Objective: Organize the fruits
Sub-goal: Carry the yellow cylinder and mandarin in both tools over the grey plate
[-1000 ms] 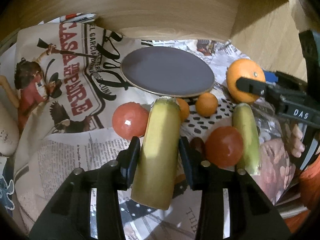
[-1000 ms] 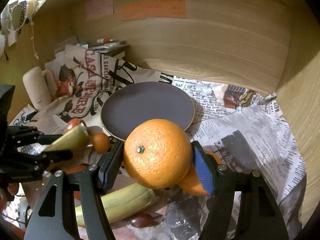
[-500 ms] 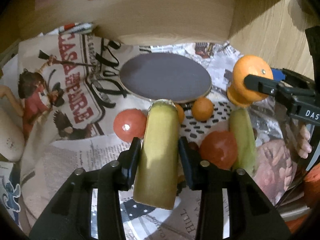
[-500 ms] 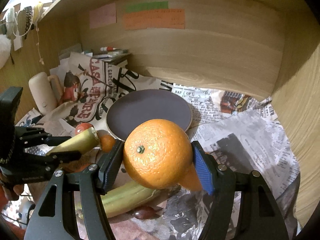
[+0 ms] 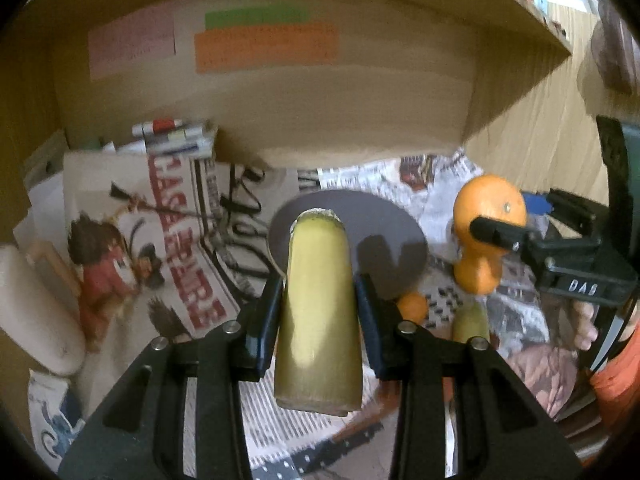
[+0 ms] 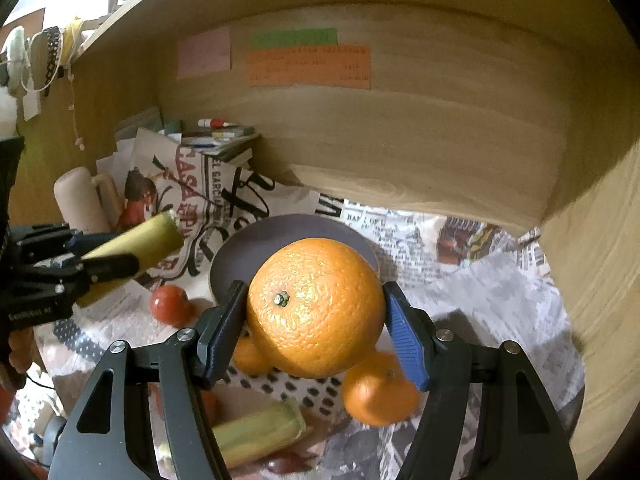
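Observation:
My left gripper (image 5: 318,316) is shut on a yellow-green banana piece (image 5: 318,312) and holds it in the air in front of the dark round plate (image 5: 384,220). My right gripper (image 6: 316,320) is shut on a large orange (image 6: 316,308), held above the plate's near rim (image 6: 256,240). In the left wrist view the right gripper and its orange (image 5: 490,204) are at the right. In the right wrist view the left gripper with its banana piece (image 6: 140,244) is at the left. A second orange (image 6: 376,392), a small orange (image 6: 250,356), a red tomato (image 6: 172,304) and another banana piece (image 6: 256,432) lie on the newspaper below.
Newspaper (image 6: 480,304) covers the desk. Wooden walls close in behind (image 6: 400,140) and at the right (image 6: 600,240). A cream mug (image 6: 80,200) lies at the left. Markers and books (image 6: 220,132) are stacked at the back left.
Both grippers have risen with their fruit and tilted up. The fruit on the newspaper has dropped lower in both views, and more of the back wall shows.

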`<state>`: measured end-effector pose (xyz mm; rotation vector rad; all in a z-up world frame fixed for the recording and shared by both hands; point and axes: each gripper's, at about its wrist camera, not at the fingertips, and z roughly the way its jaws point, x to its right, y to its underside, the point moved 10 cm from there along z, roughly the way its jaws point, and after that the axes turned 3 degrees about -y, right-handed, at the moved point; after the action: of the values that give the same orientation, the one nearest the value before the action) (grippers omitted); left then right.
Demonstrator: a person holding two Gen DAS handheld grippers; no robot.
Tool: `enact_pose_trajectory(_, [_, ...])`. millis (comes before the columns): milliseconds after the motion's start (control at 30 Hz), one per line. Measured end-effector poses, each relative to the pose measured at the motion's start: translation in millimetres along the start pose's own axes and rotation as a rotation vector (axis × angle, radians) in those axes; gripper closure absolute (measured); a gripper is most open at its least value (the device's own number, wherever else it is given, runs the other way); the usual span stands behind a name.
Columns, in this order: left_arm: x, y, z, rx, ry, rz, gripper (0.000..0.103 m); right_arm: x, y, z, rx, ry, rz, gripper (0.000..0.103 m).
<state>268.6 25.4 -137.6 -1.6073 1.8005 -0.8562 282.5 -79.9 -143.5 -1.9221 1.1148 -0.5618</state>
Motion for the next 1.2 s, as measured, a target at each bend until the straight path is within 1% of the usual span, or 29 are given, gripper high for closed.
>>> enact_pose_trajectory(233, [0.2,-36.6,0.9,0.058,-0.008,0.013,0.066,1.5,-19.0,8.8,0.012,0.0,-0.008,0.039])
enact_pose_trajectory(500, [4.4,-59.5,20.6,0.064,-0.009,0.027,0.066,6.9,-30.9,29.1,-0.002,-0.001,-0.015,0.039])
enact_pose_trajectory(800, [0.0,-71.2,59.3,0.022,-0.008,0.027,0.066,19.7,-34.1,66.5,-0.071,-0.001,-0.018,0.039])
enact_pose_trajectory(1000, [-7.7,-72.6,91.3,-0.031,0.011,0.006,0.066,28.2,-38.1,91.6,-0.115,0.005,-0.033,0.039])
enact_pose_trajectory(1200, [-15.8,-72.8,117.4,-0.074,0.023,-0.005,0.066,33.4,-37.8,118.5,-0.183,-0.008,-0.043,0.039])
